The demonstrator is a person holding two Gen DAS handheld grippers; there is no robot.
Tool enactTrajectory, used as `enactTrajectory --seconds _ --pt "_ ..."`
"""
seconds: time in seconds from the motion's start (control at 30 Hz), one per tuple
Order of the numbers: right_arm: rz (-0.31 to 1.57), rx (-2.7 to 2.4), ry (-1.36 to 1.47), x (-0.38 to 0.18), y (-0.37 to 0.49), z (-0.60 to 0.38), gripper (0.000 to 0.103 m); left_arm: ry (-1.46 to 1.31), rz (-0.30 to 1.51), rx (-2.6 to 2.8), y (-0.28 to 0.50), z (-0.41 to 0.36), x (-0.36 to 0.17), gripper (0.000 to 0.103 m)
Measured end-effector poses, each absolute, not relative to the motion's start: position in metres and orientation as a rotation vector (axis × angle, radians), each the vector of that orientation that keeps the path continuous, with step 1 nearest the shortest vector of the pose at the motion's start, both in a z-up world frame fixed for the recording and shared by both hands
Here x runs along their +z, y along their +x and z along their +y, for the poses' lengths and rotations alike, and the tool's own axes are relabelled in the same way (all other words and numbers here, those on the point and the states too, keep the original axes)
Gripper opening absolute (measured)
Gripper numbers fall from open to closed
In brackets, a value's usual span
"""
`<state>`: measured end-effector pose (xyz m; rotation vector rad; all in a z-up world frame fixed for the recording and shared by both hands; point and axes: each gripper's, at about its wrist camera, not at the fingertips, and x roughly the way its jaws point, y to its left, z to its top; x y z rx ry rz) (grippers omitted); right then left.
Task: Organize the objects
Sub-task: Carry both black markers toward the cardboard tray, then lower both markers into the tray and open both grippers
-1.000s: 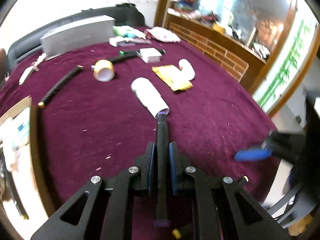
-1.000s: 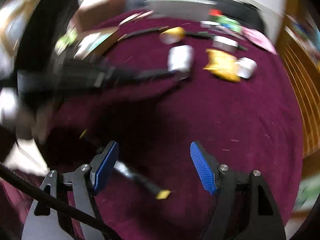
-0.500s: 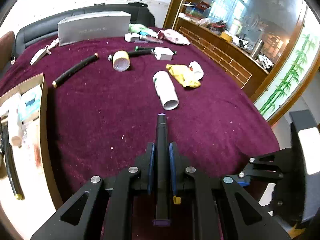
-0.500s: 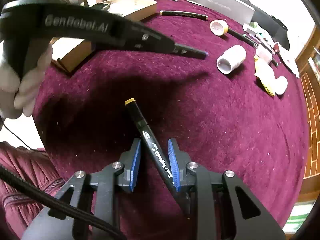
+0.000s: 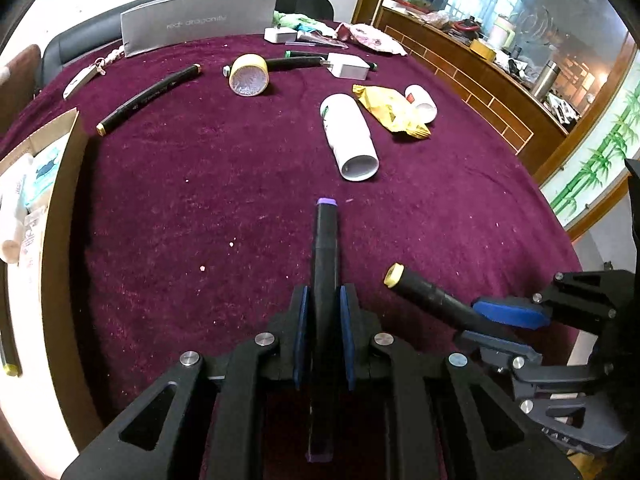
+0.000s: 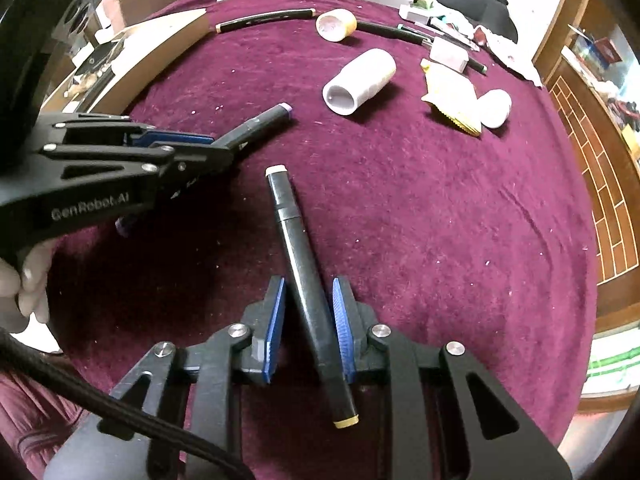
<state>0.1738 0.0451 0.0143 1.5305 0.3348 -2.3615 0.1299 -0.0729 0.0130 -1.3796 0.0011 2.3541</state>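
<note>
My left gripper [image 5: 323, 300] is shut on a black marker with purple caps [image 5: 325, 252], held above the maroon tablecloth [image 5: 200, 200]; both also show in the right wrist view, gripper [image 6: 188, 142] and marker [image 6: 266, 118]. My right gripper [image 6: 308, 304] holds a black marker with yellow caps [image 6: 296, 240] between its blue pads; the marker lies slanted against the right pad, with a gap at the left pad. This marker [image 5: 424, 292] and right gripper [image 5: 504, 320] show in the left wrist view.
On the cloth lie a white tube [image 5: 350, 136], a yellow packet [image 5: 390, 110], a small white bottle [image 5: 420, 102], a tape roll [image 5: 248, 76], another black marker [image 5: 148, 96] and a white adapter [image 5: 348, 70]. A cardboard box [image 5: 48, 184] stands at left. A grey box [image 5: 200, 20] stands at the back.
My right gripper has closed around the yellow-capped marker and lifted it beside the left gripper. My left gripper keeps its purple-capped marker and has drawn back from the white tube.
</note>
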Motion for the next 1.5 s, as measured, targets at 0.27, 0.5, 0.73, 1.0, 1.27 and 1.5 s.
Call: enactTrajectory --seconds 0.27,0.5,0.73,1.0,1.27,1.5 --pt "0.346 -2.379 1.500 0.012 0.166 0.037 0.023 -1.271 0.233 2.400 0.145 -0.048 0.011 0.034" --pt "0.218 -2.390 1.494 0.016 0.169 0.047 0.013 -1.287 0.041 2.382 0.142 -0.077 0.018 0.011" --pt "0.000 -2.378 1.449 0.035 0.168 0.055 0.013 -1.195 -0.159 2.453 0.155 -0.128 0.047 0.011" --pt "-0.157 -2.248 1.375 0.062 0.158 0.022 0.013 -1.087 -0.315 2.575 0.169 -0.194 0.082 0.011" --pt "-0.190 -2.122 1.283 0.086 0.139 -0.058 0.013 -0.929 -0.480 2.671 0.191 -0.266 0.102 0.012" --pt "-0.129 -2.037 1.280 0.085 0.128 -0.125 0.013 -0.978 -0.465 2.741 0.202 -0.326 0.109 0.012"
